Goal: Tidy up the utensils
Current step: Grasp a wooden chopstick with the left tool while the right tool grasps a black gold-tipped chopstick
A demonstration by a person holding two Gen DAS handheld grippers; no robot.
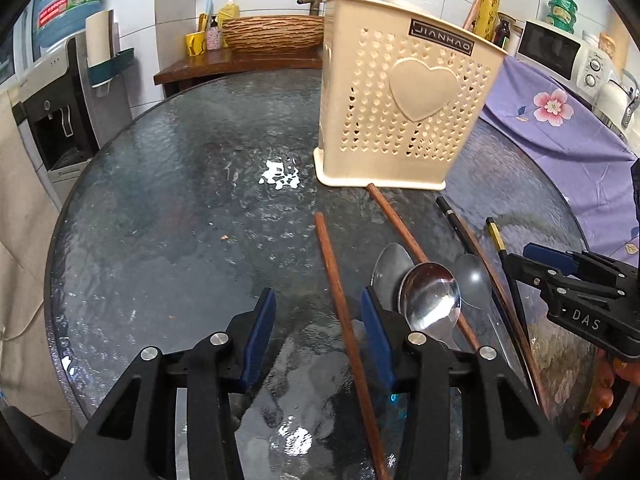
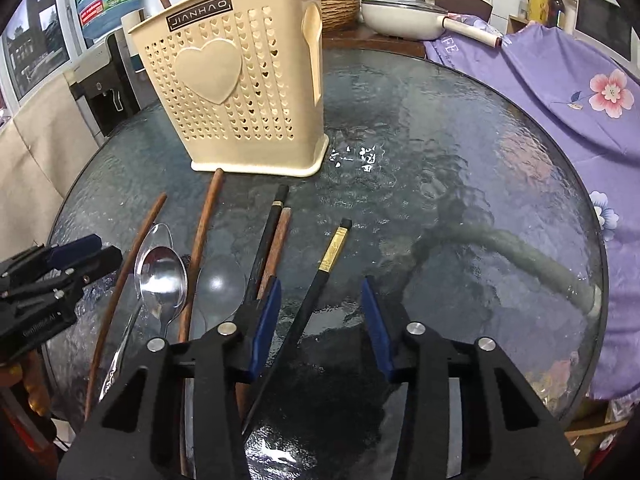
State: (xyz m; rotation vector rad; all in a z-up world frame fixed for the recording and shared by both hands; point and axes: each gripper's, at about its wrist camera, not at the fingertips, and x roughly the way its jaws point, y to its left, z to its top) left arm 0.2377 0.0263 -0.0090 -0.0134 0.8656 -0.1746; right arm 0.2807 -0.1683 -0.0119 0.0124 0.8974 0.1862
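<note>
A cream perforated utensil holder [image 1: 404,108] with a heart stands on the round glass table [image 1: 180,208]; it also shows in the right wrist view [image 2: 244,92]. Brown wooden chopsticks [image 1: 340,300], black chopsticks [image 2: 320,280] with gold bands and three metal spoons [image 1: 430,300] lie in front of it. My left gripper [image 1: 318,304] is open, with a brown chopstick lying between its fingers. My right gripper [image 2: 320,296] is open over a black chopstick. Each gripper shows in the other's view, the right one [image 1: 532,268] and the left one [image 2: 100,250].
A purple flowered cloth [image 2: 560,92] covers the right side beyond the table. A water dispenser [image 1: 60,112] stands at the left. A wooden counter with a woven basin [image 1: 272,34] and a white pan [image 2: 404,16] is behind the table.
</note>
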